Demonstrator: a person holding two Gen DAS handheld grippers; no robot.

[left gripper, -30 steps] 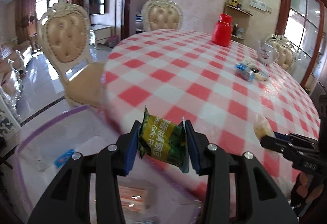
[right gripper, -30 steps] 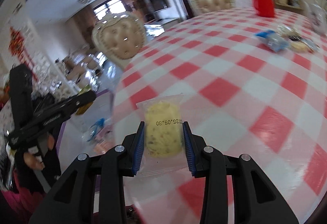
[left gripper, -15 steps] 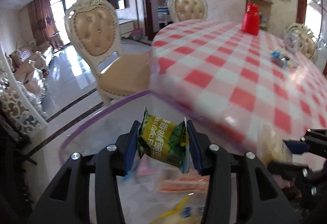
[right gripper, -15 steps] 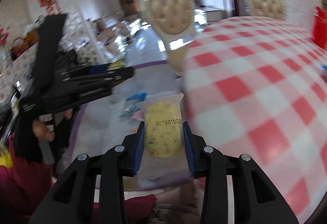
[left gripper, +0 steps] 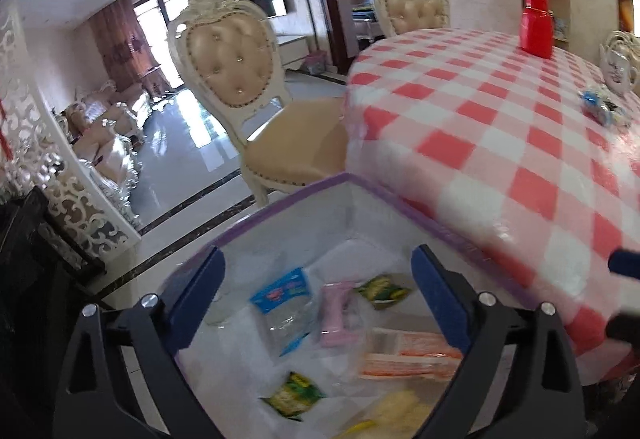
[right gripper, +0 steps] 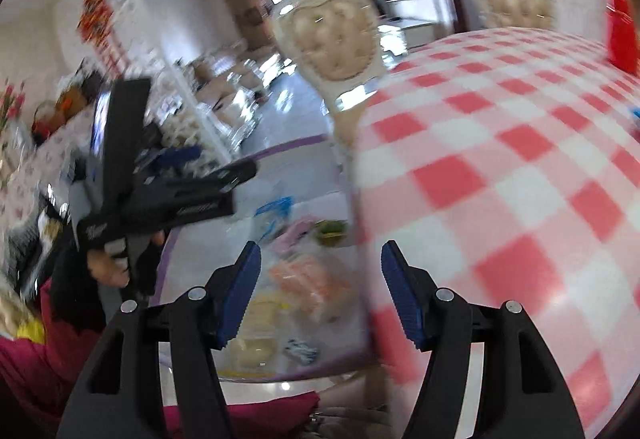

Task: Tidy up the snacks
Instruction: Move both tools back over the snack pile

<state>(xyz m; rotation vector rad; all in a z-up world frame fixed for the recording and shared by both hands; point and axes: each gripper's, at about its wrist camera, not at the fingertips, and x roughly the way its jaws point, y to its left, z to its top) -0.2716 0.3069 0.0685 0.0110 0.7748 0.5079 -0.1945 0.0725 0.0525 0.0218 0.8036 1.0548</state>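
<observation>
Left wrist view: the left gripper [left gripper: 318, 297] hangs over the purple-rimmed bin [left gripper: 280, 205], its jaws just spread, empty; the remaining snacks [left gripper: 600, 109] lie at two o'clock on the counter [left gripper: 500, 127], well apart.

Right wrist view: the right gripper [right gripper: 320, 293], jaws just parted and empty, sits above the bin [right gripper: 288, 151]; the counter [right gripper: 520, 159] stretches toward two o'clock.

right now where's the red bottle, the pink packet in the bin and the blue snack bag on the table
red bottle [left gripper: 537, 31], left wrist view, middle of its body
pink packet [left gripper: 339, 313], left wrist view, centre of the wrapper
blue snack bag [left gripper: 600, 106], left wrist view, centre of the bag
</observation>
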